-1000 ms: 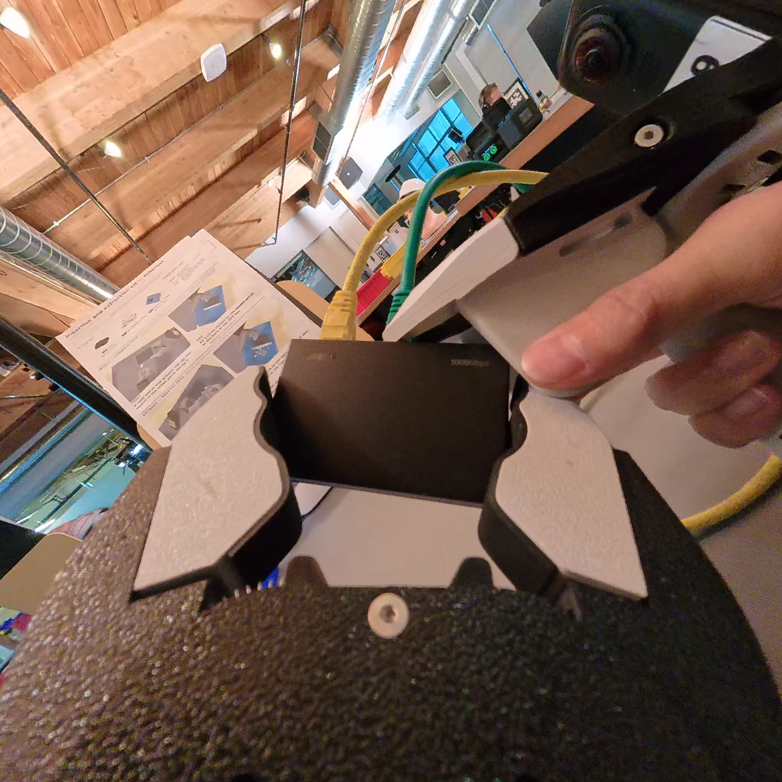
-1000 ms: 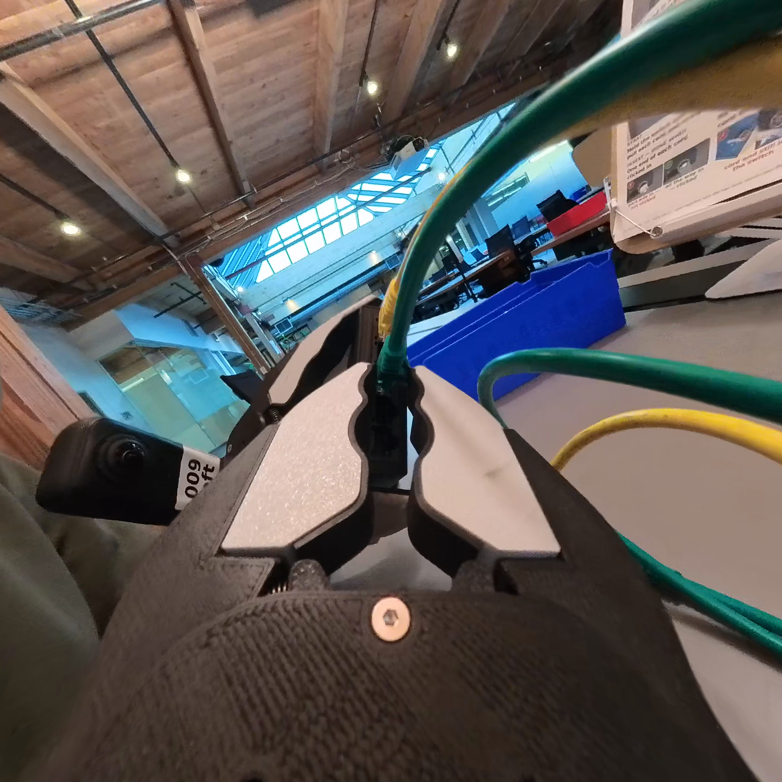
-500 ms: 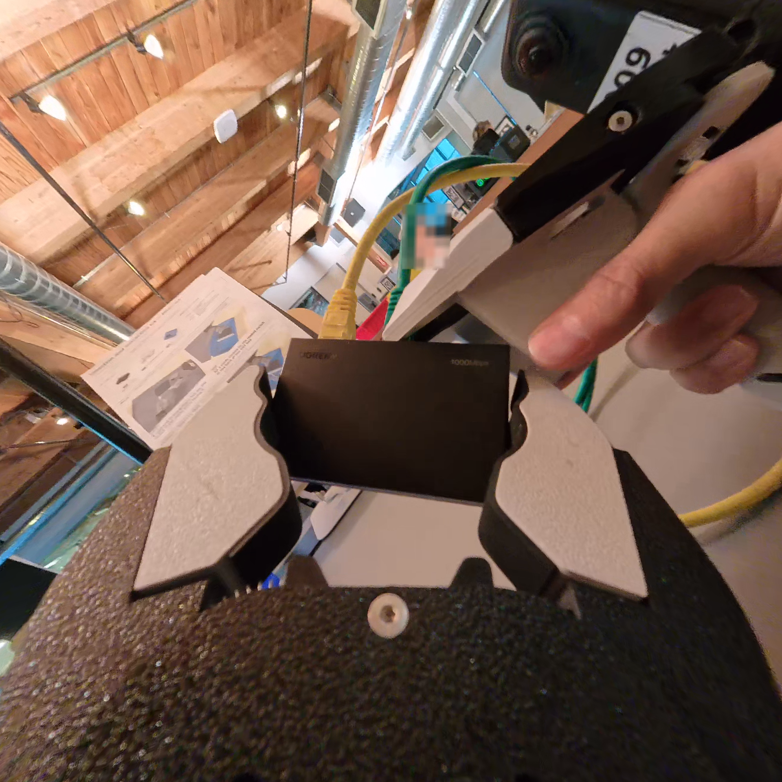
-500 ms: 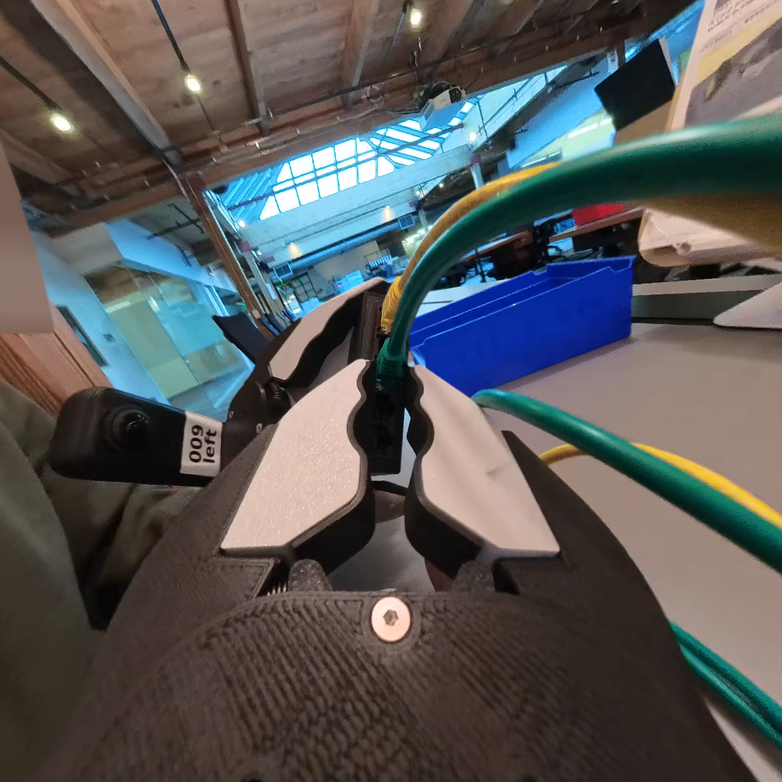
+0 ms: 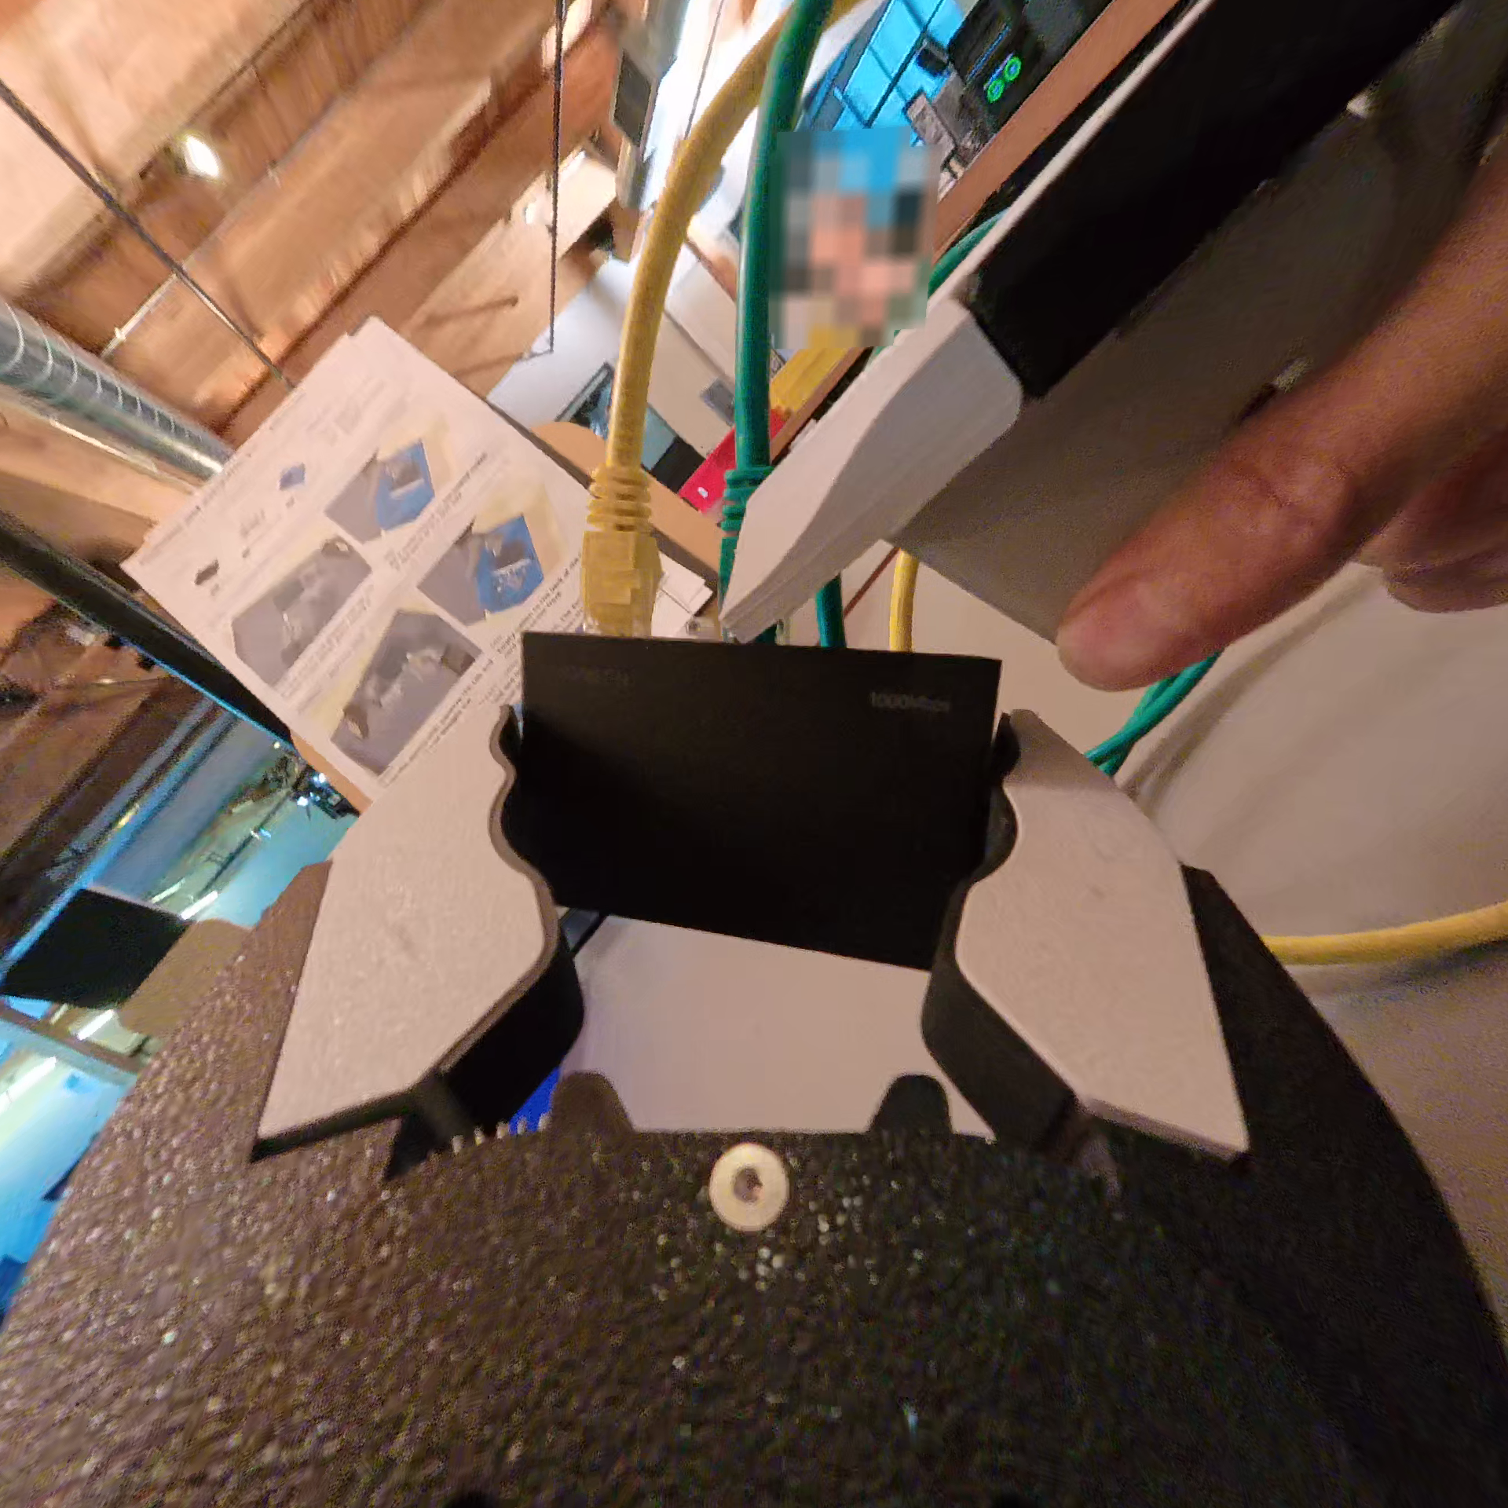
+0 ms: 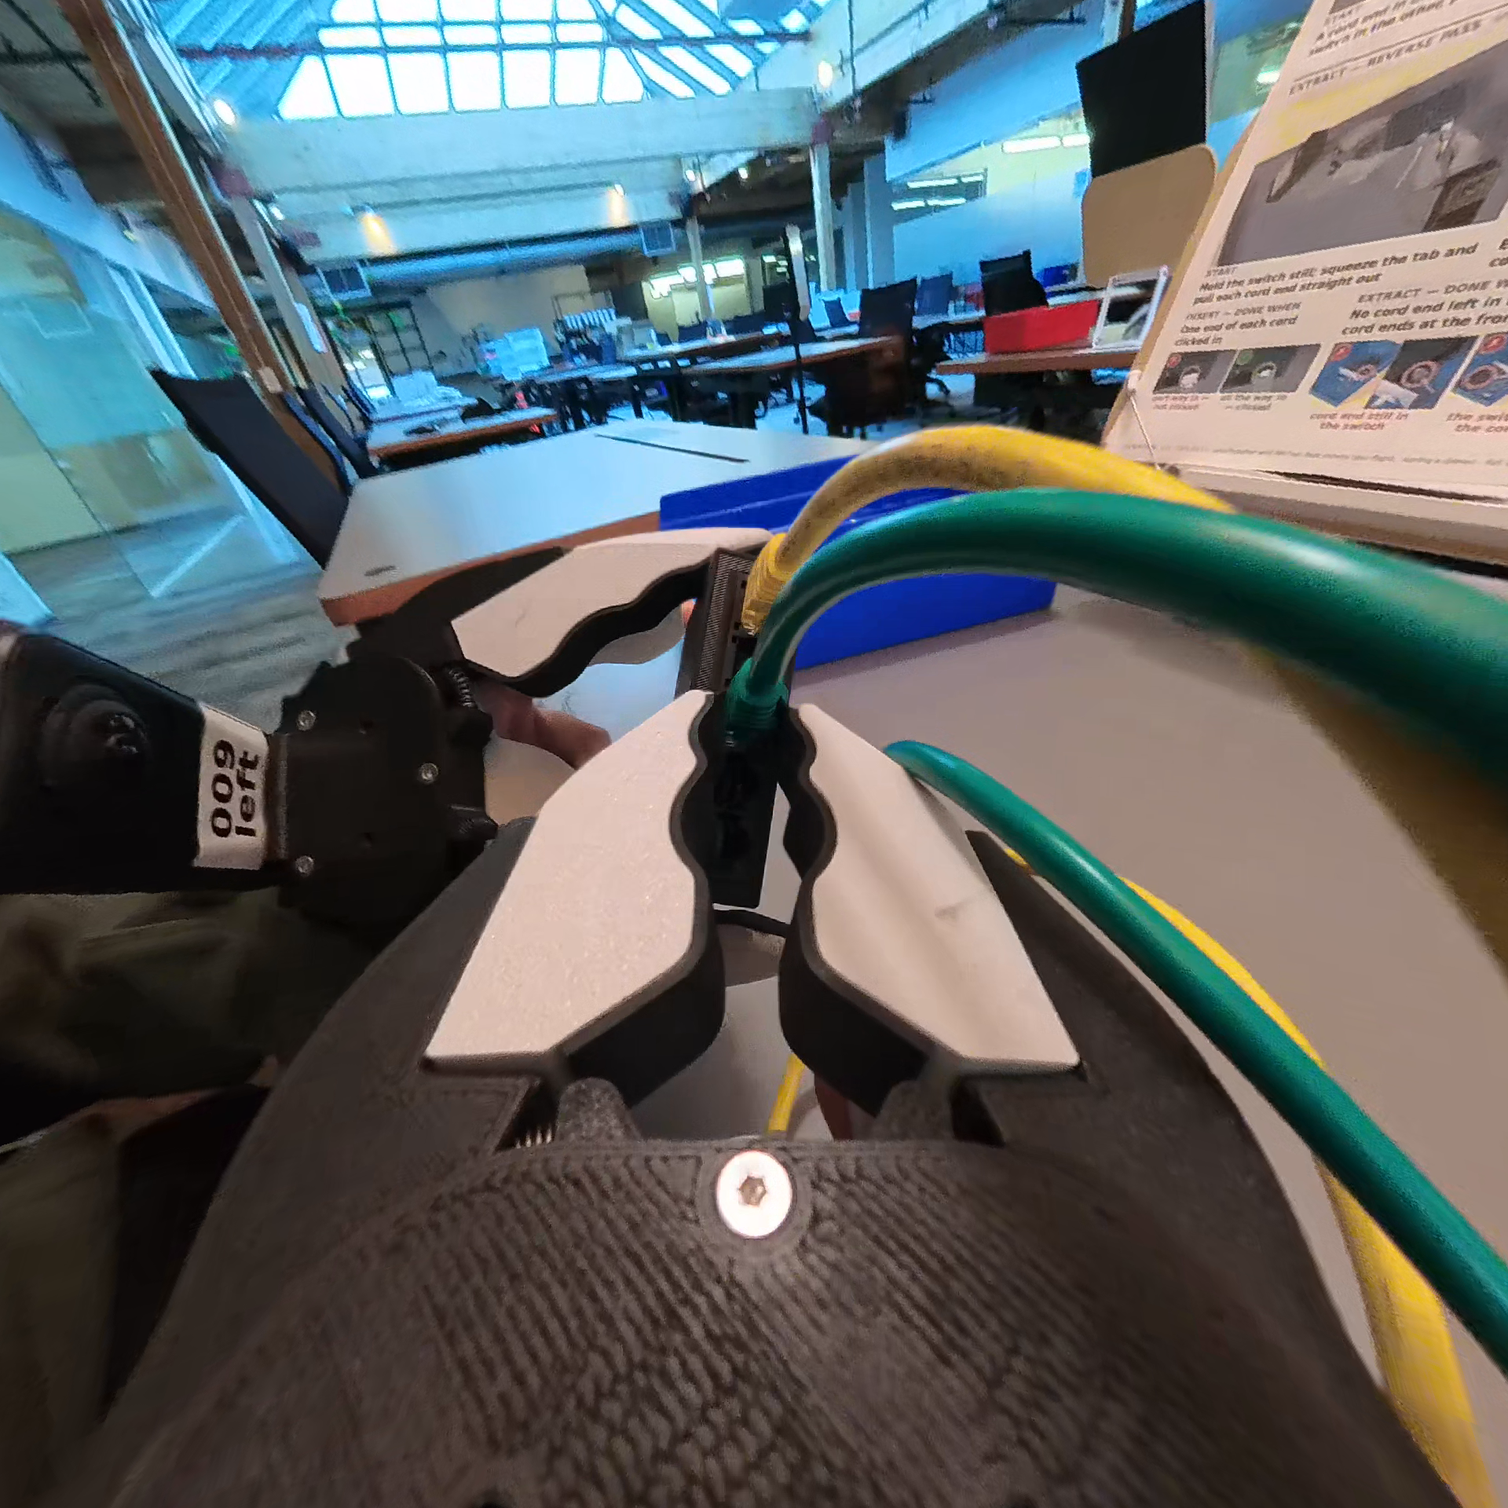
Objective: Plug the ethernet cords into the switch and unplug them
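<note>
Between the left fingers: the black switch (image 5: 755, 783) is pinched by its two side edges, its flat top turned toward the camera.
Left gripper (image 5: 755, 804): fingers (image 5: 424, 938) are spread to the width of the switch and pressed against it.
Between the right fingers: the plug of the green cord (image 6: 755, 710) is clamped at the far edge of the switch (image 6: 738, 816); whether the plug is fully seated cannot be told.
Right gripper (image 6: 747, 783): fingers (image 6: 604, 889) are drawn close together around the plug; in the left wrist view this gripper (image 5: 1061, 392) is seen above the switch, held by a hand (image 5: 1306, 490).
Yellow cord (image 5: 620, 555): its plug is set into the far edge of the switch, just beside the green cord (image 5: 747, 326); both cords are arched upward and away.
Cord slack: loops of green and yellow cord (image 6: 1387, 1306) are laid on the grey surface (image 6: 1142, 775) to the right.
Instruction sheet (image 5: 367, 555): a printed page with photographs is propped upright behind the switch.
Blue bin (image 6: 898, 604): set on the surface beyond the switch.
Left gripper, as seen from the right (image 6: 571, 604): its body bears a white label.
</note>
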Motion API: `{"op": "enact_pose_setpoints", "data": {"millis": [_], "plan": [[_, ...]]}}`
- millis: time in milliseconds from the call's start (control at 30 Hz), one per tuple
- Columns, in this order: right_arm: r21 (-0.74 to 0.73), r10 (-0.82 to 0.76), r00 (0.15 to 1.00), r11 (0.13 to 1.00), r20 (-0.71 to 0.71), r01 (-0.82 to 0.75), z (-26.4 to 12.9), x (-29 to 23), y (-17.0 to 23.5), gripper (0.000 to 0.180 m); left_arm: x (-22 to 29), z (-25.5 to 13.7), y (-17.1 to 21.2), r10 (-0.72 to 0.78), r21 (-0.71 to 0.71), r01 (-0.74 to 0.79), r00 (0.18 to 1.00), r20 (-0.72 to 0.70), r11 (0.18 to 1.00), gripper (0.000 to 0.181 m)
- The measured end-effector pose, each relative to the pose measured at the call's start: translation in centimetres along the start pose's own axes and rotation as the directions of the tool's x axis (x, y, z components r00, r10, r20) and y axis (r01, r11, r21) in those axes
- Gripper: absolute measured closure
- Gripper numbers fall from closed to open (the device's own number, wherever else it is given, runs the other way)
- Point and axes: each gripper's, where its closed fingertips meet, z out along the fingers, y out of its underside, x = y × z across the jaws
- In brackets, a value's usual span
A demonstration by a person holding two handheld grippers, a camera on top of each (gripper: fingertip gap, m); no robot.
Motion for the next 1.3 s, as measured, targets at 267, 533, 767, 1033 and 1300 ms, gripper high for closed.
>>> {"op": "enact_pose_setpoints", "data": {"millis": [267,533,767,1033,1300], "plan": [[0.073,0.213,0.973,0.973,0.088,-0.219,-0.1,0.4,0.3,0.166,0.5,0.2,0.3,-0.018,-0.031,0.017,1.0,-0.013,0.999,0.075],[-0.118,0.015,0.999,0.993,-0.028,-0.018,0.3,1.2,1.7,0.164,1.3,0.6,2.1,-0.034,-0.12,0.023,0.996,-0.087,0.993,0.075],[-0.159,0.001,1.0,0.987,-0.029,-0.005,0.2,1.2,1.8,0.164,1.6,0.5,2.0,-0.059,-0.149,0.041,0.991,-0.122,0.988,0.074],[-0.22,-0.054,0.998,0.974,-0.029,0.046,0.4,1.4,1.8,0.164,1.5,0.6,2.2,-0.085,-0.163,0.068,0.991,-0.1,0.984,0.074],[-0.114,0.13,0.991,0.985,0.019,-0.128,0.7,1.4,1.5,0.166,1.4,0.5,2.1,-0.155,-0.165,0.138,0.983,-0.1,0.977,0.075]]}}
